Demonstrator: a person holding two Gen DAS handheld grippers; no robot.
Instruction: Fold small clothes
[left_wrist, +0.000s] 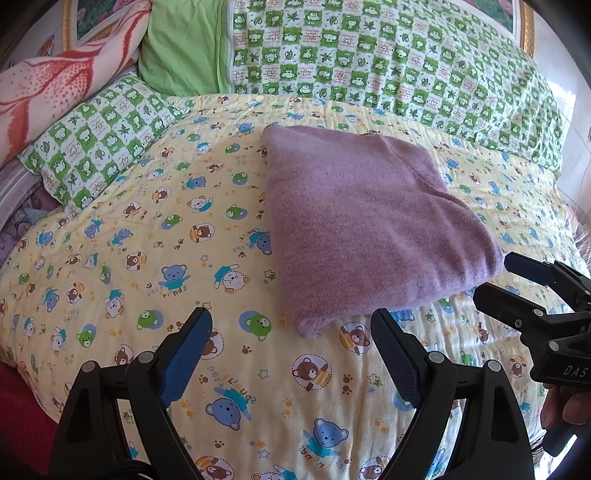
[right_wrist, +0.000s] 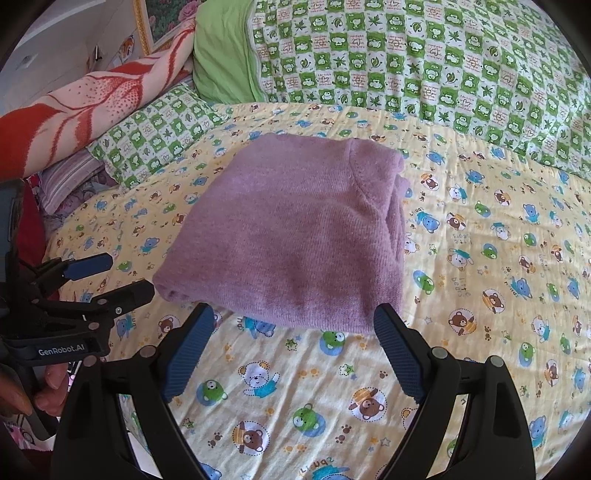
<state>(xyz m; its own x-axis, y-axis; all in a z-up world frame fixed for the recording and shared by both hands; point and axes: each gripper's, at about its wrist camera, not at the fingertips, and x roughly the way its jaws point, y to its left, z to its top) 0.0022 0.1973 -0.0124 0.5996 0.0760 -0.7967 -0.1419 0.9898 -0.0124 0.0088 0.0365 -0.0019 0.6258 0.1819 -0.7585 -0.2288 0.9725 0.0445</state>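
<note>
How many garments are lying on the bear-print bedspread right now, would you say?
1: a folded purple sweater in the middle of the bedspread, just ahead of both open grippers. Nothing seems hidden.

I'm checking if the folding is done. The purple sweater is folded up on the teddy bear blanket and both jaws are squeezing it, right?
Not quite. The purple sweater does lie folded on the teddy bear blanket, but both wrist views show both jaws open and off it.

Yellow bear-print sheet (left_wrist: 147, 240) covers the bed; green checked quilt (left_wrist: 369, 62) behind it, gold-framed picture (right_wrist: 162, 22) above.
</note>
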